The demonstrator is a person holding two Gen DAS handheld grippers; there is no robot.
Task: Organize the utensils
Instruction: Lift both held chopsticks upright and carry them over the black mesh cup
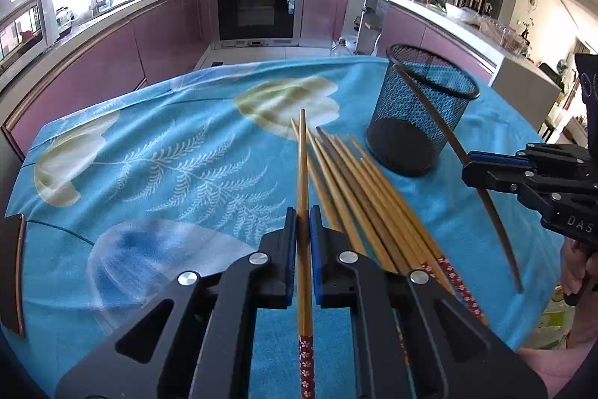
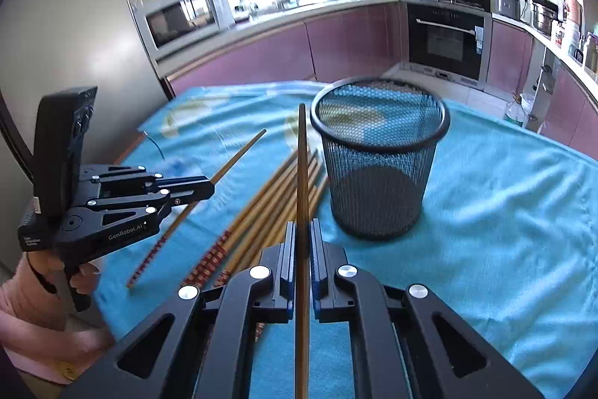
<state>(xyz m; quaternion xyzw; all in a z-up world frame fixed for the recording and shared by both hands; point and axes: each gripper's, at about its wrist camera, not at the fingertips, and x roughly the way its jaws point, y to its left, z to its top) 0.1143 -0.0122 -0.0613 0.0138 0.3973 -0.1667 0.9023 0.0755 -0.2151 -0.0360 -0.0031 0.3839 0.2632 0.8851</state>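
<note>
Both tools are pinching one chopstick each. Left tool (image 1: pixel 302 230) has its padded fingers pressed against a chopstick (image 1: pixel 303 197) that runs forward between them, its red patterned end toward the camera. It is not clear whether this stick is lifted or still resting on the pile. Right tool (image 2: pixel 302 242) grips another chopstick (image 2: pixel 302 182), raised above the cloth with its narrow tip pointing toward the rim of the cup.

A black mesh cup (image 1: pixel 422 114) stands upright on the tabletop (image 1: pixel 168 156), which is covered in a blue leaf-print cloth. Just beside the cup lies a loose bundle of chopsticks (image 1: pixel 358 197), spread in a fan, patterned ends toward the person.

Judging by this, the task is at an early stage. The cup appears empty through the mesh in the right view. The two held sticks have yet to go in, and the whole bundle on the cloth remains to be gathered and stood in the cup.
</note>
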